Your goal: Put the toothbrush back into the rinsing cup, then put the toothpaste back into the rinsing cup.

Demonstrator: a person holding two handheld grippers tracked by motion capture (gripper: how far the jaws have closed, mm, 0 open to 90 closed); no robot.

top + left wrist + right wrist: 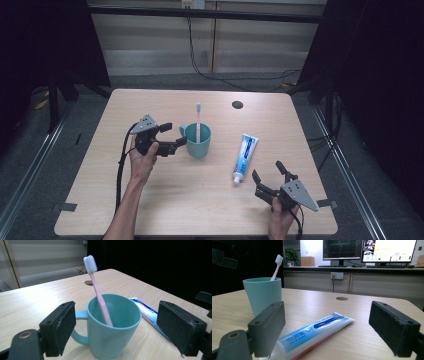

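While the left hand (141, 161) rested on the table (165, 205) left of centre, the left gripper (172, 136) pointed right toward the teal mug (198, 141). Its jaws stood wide apart with nothing clamped; no earlier frame to compare. In the left gripper view the mug (113, 327) sat between and just beyond the two black pads (65, 327), with no pad pressing on it, and the handle faced the left pad.

Mug upright near the table's centre. A pink toothbrush (198, 120) stood in it, bristle head up, leaning against the inner wall, the head well clear of the rim.

Right of the mug, apart from it, a white and blue toothpaste tube (245, 156) lay flat, cap end toward the near edge and crimped end toward the far edge. A small dark round hole (237, 104) was set in the tabletop at the far side, beyond the tube.

At the near right corner the right hand (281, 216) held the right gripper (267, 172), aimed at the tube's cap end. Its jaws were also spread wide and gripped nothing. In the right gripper view the tube (312, 336) ran between the open pads, cap end low beside the left pad (265, 327); contact there could not be judged.
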